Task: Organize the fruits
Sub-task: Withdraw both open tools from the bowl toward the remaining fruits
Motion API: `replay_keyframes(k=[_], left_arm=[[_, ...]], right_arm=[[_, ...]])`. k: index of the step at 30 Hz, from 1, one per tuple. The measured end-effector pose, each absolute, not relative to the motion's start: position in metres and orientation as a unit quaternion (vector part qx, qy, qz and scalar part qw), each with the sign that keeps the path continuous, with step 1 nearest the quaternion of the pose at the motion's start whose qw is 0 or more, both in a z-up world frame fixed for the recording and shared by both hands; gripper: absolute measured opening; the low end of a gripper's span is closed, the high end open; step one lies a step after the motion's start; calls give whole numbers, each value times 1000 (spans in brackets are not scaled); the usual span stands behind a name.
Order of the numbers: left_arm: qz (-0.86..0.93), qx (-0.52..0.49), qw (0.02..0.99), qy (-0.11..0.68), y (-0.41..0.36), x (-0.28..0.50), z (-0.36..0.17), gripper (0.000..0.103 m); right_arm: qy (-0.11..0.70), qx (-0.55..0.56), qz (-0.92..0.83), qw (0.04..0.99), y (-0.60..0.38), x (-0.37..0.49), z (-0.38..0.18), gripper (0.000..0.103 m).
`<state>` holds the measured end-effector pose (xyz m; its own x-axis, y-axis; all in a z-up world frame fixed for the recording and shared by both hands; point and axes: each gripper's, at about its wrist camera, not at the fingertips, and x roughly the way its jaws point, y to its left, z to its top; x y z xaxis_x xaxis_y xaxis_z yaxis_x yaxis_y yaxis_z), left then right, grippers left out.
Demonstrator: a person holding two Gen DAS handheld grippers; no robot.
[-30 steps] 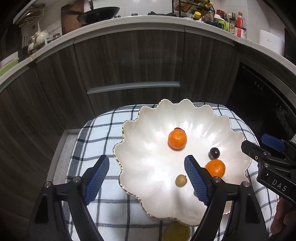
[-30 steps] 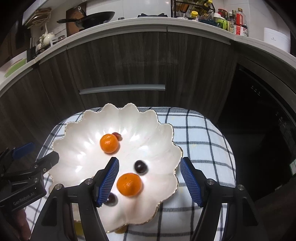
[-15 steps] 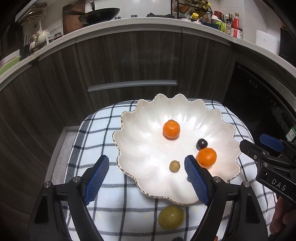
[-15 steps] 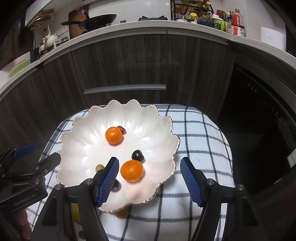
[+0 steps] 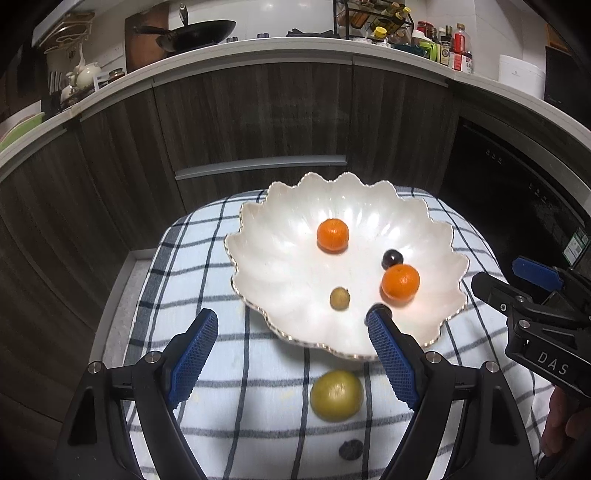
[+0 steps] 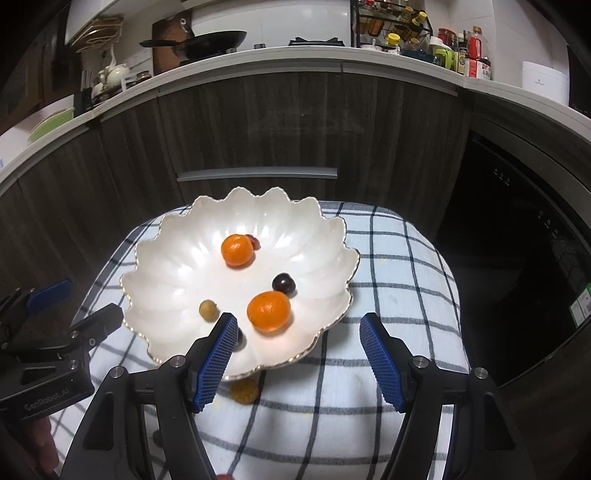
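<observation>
A white scalloped bowl (image 5: 280, 258) (image 6: 177, 266) sits on a checked cloth. In it lie two mandarins (image 5: 332, 235) (image 5: 400, 282) (image 6: 237, 250) (image 6: 268, 310), a dark grape (image 5: 391, 258) (image 6: 283, 283), a small tan fruit (image 5: 339, 298) (image 6: 208, 309) and a reddish fruit (image 6: 253, 240) behind the far mandarin. A yellow-green fruit (image 5: 336, 395) (image 6: 243, 390) and a small dark fruit (image 5: 351, 449) rest on the cloth in front of the bowl. My left gripper (image 5: 293, 341) is open over the bowl's near rim. My right gripper (image 6: 299, 343) is open and empty, partly hiding another dark grape (image 6: 240, 338).
The checked cloth (image 5: 192, 258) (image 6: 399, 266) covers a small table with dark cabinets (image 5: 251, 118) close behind and a dark appliance (image 6: 517, 240) to the right. The counter above holds a pan (image 5: 195, 33), bottles and a spice rack. A hand (image 5: 565, 428) holds the right gripper.
Both grippers have drawn back from the bowl, which now sits farther away in both views. The yellow-green fruit and the small dark fruit on the cloth have come into view.
</observation>
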<state>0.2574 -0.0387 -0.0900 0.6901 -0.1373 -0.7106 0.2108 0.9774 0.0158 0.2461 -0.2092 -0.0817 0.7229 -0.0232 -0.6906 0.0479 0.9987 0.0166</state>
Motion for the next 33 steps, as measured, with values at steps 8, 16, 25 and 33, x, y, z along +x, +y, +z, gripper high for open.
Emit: replay_keyframes(k=[8,16,25,33], left_arm=[[-108,55,920,374,-40,240,-105,84],[-121,65,916,376,-43,227,-127,84],[-134,83,916,370,-50,222,-145,83],[-135,92,909,385,-56,224,-162,76]], right_arm=[[376,5,-6,927,-204,232,-98,70],[377,-11,17,926,-197,222,-118,70],[381,-26,50,923,-191,224,-138,70],[394,-39,77,915,-186,232,-153,70]])
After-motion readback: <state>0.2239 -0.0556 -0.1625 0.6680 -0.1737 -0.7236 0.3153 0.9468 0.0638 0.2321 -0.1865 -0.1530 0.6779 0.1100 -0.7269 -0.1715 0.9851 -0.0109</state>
